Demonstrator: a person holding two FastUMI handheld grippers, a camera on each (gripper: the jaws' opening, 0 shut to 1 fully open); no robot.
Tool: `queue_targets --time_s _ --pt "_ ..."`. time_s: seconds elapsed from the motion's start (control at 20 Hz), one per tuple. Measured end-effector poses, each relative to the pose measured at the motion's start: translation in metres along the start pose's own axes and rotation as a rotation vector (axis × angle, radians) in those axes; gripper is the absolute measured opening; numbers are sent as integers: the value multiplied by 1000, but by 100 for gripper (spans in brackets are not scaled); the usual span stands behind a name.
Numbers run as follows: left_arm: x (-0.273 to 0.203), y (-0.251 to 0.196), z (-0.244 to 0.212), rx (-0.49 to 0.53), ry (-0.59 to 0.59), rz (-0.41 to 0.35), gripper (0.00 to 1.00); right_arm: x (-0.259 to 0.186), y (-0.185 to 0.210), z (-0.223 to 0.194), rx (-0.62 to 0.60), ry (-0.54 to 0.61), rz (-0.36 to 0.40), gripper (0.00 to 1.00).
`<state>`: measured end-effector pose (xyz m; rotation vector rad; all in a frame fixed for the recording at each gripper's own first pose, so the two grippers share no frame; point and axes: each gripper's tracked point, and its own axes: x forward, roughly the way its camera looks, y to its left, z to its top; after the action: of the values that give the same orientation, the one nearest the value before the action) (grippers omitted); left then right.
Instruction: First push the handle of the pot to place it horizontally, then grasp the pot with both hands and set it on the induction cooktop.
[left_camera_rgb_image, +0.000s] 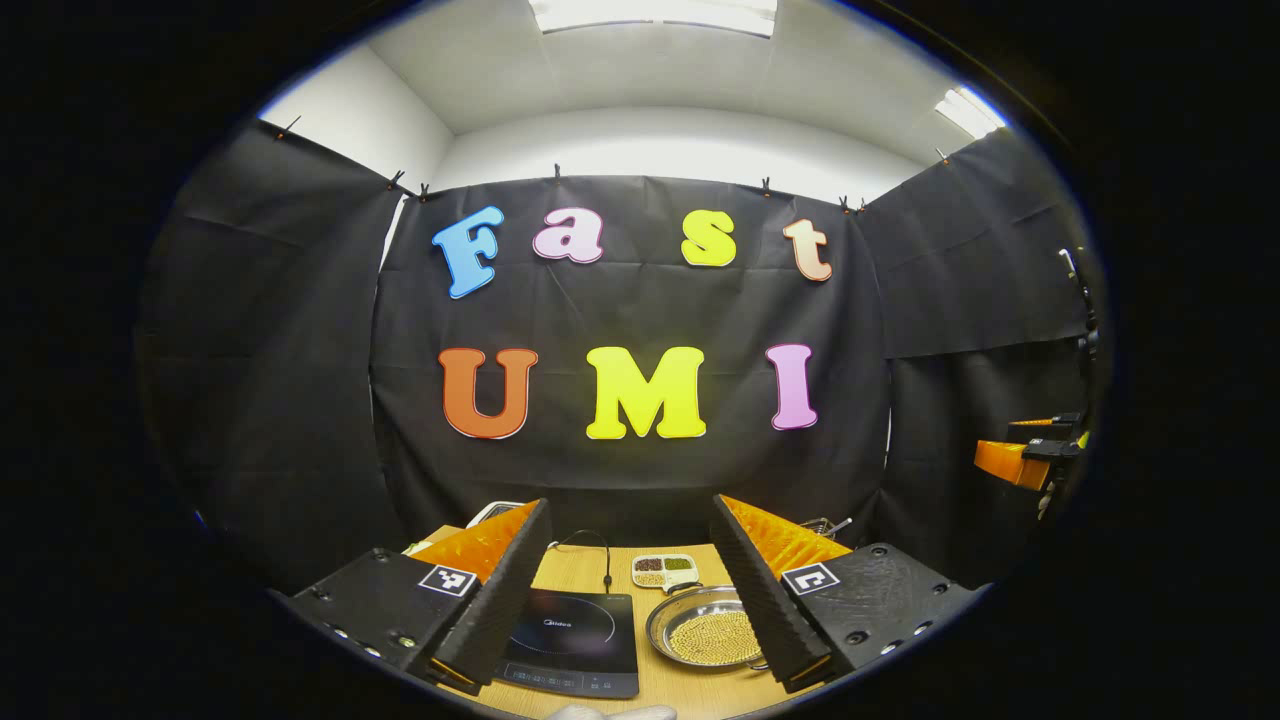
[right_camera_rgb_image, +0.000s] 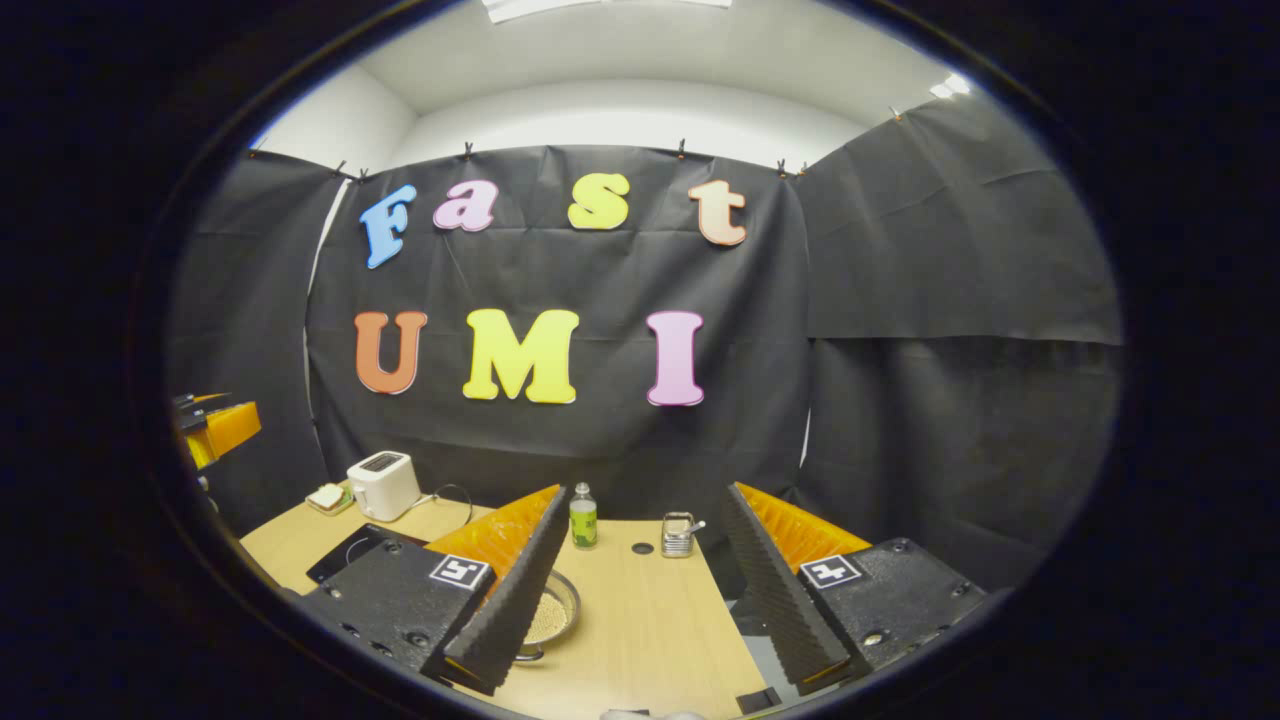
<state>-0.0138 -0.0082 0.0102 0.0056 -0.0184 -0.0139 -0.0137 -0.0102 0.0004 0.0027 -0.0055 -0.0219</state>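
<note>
Two grippers hang above a pale wood-grain table (right_camera_rgb_image: 660, 620), both with fingers spread wide and nothing between them. In the left gripper view, the left gripper (left_camera_rgb_image: 625, 640) shows ridged, sawtooth-edged fingers (left_camera_rgb_image: 500, 600) rising from blocky matte housings with small square markers. Between them lies the induction cooktop (left_camera_rgb_image: 575, 640), a flat glossy dark slab with a faint ring on its glass and a strip of controls at its near edge. Just beside it, to its right, sits the pot (left_camera_rgb_image: 705, 628), a shallow round shiny metal vessel filled with small yellowish grains, its right side hidden behind a finger. Beyond it lies a small divided dish (left_camera_rgb_image: 664, 571) of coloured grains, and a thin cable (left_camera_rgb_image: 600, 550) curls near the cooktop's back edge. In the right gripper view, the right gripper (right_camera_rgb_image: 650, 655) hovers over bare tabletop, with the pot's rim peeking past its left finger. Farther back stand a small bottle (right_camera_rgb_image: 583, 518), a metal cup (right_camera_rgb_image: 678, 535) and a rounded white toaster (right_camera_rgb_image: 383, 484); the table's right edge drops away close by.
</note>
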Motion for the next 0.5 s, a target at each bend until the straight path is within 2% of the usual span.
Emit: queue_targets --time_s 0.5 --pt "-5 4 -6 8 13 2 95 -3 13 -2 -10 13 22 95"
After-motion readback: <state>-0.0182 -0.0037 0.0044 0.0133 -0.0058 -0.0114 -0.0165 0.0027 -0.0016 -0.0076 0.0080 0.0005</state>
